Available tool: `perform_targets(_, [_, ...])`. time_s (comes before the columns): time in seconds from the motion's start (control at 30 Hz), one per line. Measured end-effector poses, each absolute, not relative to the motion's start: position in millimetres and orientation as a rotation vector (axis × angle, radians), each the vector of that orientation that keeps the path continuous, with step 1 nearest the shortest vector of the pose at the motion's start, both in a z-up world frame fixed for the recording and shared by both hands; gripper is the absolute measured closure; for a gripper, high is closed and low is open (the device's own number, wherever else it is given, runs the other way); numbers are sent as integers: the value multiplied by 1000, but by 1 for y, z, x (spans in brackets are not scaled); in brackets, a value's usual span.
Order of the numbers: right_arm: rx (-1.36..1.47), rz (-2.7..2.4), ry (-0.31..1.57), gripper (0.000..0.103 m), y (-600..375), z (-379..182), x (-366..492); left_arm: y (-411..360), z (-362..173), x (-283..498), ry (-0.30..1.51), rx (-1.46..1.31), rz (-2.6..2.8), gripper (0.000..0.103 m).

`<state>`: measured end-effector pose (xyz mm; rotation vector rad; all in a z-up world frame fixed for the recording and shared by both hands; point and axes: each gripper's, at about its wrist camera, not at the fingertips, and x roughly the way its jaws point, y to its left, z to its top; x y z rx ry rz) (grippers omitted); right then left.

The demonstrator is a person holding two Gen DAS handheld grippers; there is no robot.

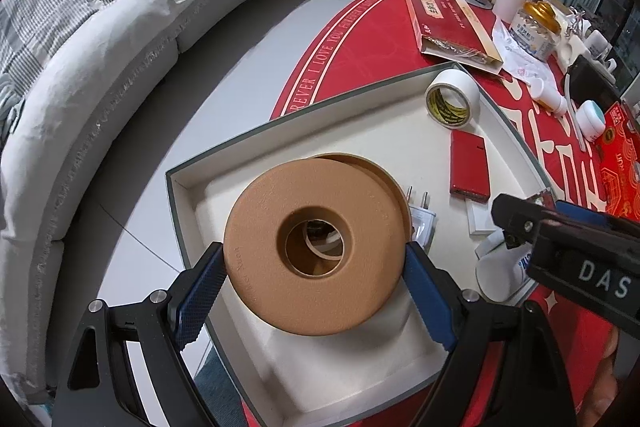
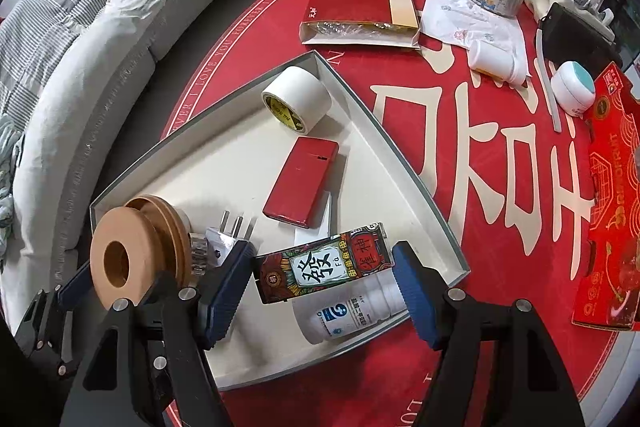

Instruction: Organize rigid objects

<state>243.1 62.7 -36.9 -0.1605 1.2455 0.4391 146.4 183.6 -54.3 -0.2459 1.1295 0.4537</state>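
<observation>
round tan matte spool [image 1: 318, 247] in left gripper [image 1: 316, 285], over shallow tray [image 1: 192, 183].

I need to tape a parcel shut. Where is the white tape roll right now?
The white tape roll lies on its side in the far corner of the shallow grey-edged tray, just beyond the flat red case.

"發" and "Fa" on the patterned box [image 2: 322, 265]; "I LOVE YOU FOREVER" rings the red tablecloth [image 1: 320, 67]
</observation>
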Motion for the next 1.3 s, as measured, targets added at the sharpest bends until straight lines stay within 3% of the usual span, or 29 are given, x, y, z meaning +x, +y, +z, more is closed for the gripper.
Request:
perform_targets(0.13, [-166, 450, 1271, 30, 65, -43, 245, 185, -56, 147, 1126, -248, 453, 10])
perform_targets(0.2, [-163, 457, 1273, 18, 64, -43, 245, 186, -57, 147, 1130, -267, 445, 7])
perform_targets(0.23, [-160, 456, 1266, 4, 63, -42, 244, 188, -57, 145, 1130, -278, 437, 7])
perform_targets(0.27, [-158, 455, 1255, 1, 62, -41, 244, 188, -57, 145, 1129, -284, 430, 7])
perform_targets(0.37, [-174, 455, 1234, 1, 62, -35, 240, 187, -54, 140, 1125, -282, 424, 0])
perform_targets(0.83, [5, 509, 1176, 1, 24, 16, 208, 167, 37, 69, 794, -271, 327, 0])
perform_targets(1.03, [34, 526, 1242, 1, 13, 40, 185, 142, 63, 57, 883, -190, 364, 0])
perform_targets(1.3, [-8, 535, 1239, 1, 11, 72, 165, 137, 73, 45, 1030, -346, 396, 0])
